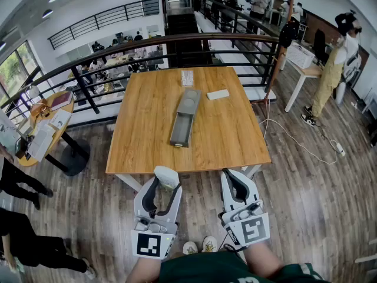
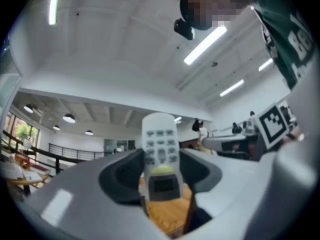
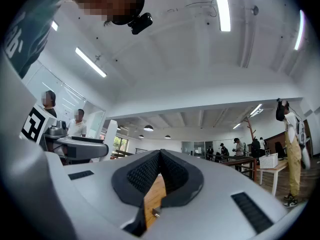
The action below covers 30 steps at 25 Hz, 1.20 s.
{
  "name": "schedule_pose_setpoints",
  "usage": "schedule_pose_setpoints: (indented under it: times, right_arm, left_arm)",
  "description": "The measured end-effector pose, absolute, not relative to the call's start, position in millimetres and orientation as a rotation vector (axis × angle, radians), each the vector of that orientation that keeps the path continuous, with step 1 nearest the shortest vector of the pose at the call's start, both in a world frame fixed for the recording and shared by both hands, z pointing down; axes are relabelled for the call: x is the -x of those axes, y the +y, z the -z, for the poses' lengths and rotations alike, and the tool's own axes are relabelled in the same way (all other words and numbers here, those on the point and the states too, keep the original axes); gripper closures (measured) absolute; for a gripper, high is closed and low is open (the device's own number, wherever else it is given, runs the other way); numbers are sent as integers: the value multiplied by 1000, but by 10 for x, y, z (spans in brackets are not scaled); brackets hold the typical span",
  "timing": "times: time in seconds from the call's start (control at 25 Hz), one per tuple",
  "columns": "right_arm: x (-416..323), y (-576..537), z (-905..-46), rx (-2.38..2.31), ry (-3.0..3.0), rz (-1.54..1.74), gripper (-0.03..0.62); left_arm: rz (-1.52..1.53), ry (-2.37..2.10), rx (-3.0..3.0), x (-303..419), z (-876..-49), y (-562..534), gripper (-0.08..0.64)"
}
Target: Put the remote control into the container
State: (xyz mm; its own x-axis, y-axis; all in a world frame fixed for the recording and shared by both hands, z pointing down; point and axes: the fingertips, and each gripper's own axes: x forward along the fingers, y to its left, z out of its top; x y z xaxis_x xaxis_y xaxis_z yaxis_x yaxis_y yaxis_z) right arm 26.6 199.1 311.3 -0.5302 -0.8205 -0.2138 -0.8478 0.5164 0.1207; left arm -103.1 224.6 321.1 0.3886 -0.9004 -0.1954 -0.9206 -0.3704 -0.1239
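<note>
A white remote control (image 1: 166, 176) with grey buttons stands upright between the jaws of my left gripper (image 1: 166, 183), which is shut on its lower half. In the left gripper view the remote control (image 2: 160, 144) rises above the left gripper (image 2: 160, 180) with its buttons and small screen facing the camera. My right gripper (image 1: 235, 180) hangs beside it, shut and empty; in the right gripper view the right gripper's (image 3: 160, 156) pads meet. Both are held below the near edge of the wooden table (image 1: 141, 134). The long grey container (image 1: 176, 135) lies mid-table, its near half open on top.
A flat white object (image 1: 218, 94) and a printed card (image 1: 187, 77) lie at the far side of the table. A black railing (image 1: 106, 63) runs behind it. A round table (image 1: 44, 125) stands left, a white table (image 1: 306, 69) right, with people around and a cable (image 1: 294, 140) on the floor.
</note>
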Motion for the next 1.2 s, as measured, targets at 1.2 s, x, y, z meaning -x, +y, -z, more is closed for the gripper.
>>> schedule_pose_setpoints:
  times: [1.2]
  right_arm:
    - [-732, 1996, -3050, 1283, 2625, -341, 575]
  left_arm:
    - [-119, 1712, 2360, 678, -3206, 2307, 342]
